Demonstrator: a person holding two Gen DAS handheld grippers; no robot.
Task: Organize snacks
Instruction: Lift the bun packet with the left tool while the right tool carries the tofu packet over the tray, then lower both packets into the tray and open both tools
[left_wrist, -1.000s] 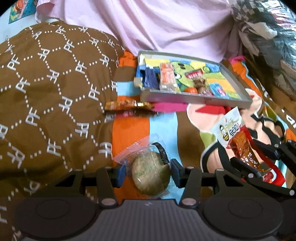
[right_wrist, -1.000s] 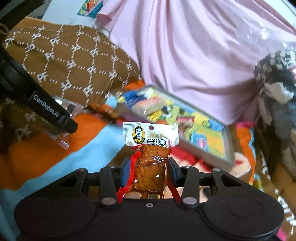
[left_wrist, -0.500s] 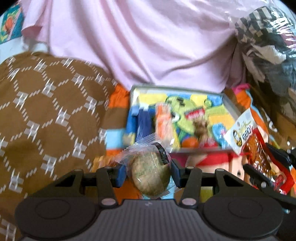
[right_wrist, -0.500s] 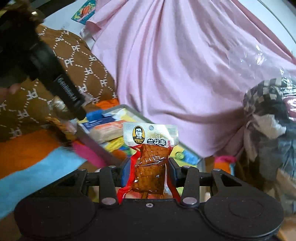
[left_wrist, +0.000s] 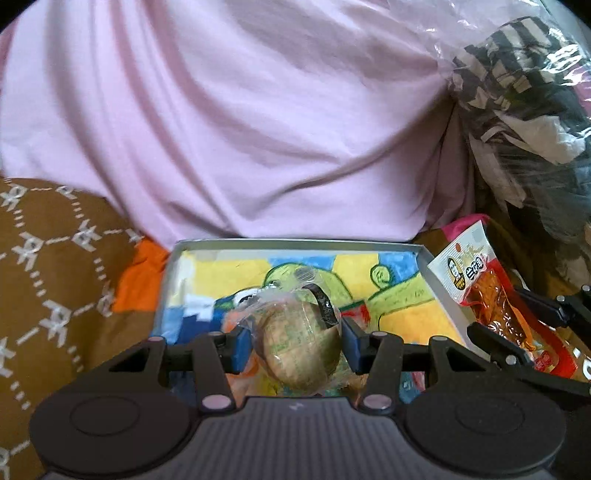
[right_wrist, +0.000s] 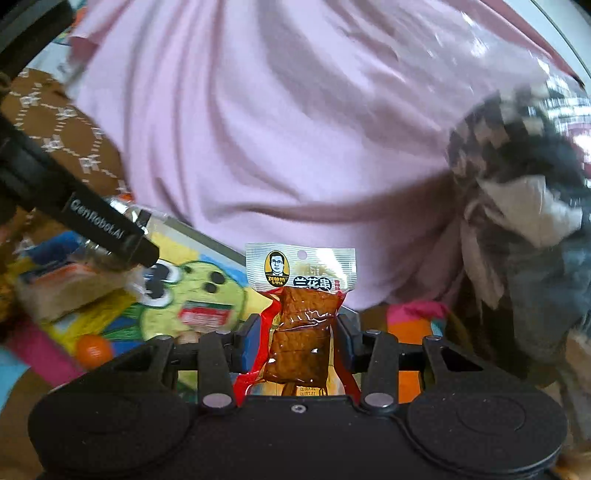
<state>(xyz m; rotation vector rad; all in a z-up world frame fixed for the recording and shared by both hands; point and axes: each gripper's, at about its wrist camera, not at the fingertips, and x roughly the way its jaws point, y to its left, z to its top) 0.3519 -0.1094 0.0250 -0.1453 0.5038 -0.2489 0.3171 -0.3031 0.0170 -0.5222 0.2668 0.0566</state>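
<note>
- both grippers have come forward since a second ago, from over the bedding to over the tray (left_wrist: 295, 243), which now fills the near middle of the left view.
- left gripper (left_wrist: 295, 341) is clamped on a round greenish cake (left_wrist: 301, 350) in a clear wrapper, held above the near half of the tray.
- right gripper (right_wrist: 299, 341) is clamped on a red tofu pack (right_wrist: 301, 325) with a white header, held upright above the tray's right side.
- in the left view the tofu pack (left_wrist: 491, 295) sits just right of the tray's right wall.
- in the right view the left gripper's black finger (right_wrist: 107, 236) reaches in from the left over the tray floor, near an orange ball (right_wrist: 94, 349).
- pink sheet (left_wrist: 258, 129) rises behind the tray; brown quilt (left_wrist: 55, 277) lies to its left, a checked bundle in plastic (left_wrist: 517, 92) far right.
</note>
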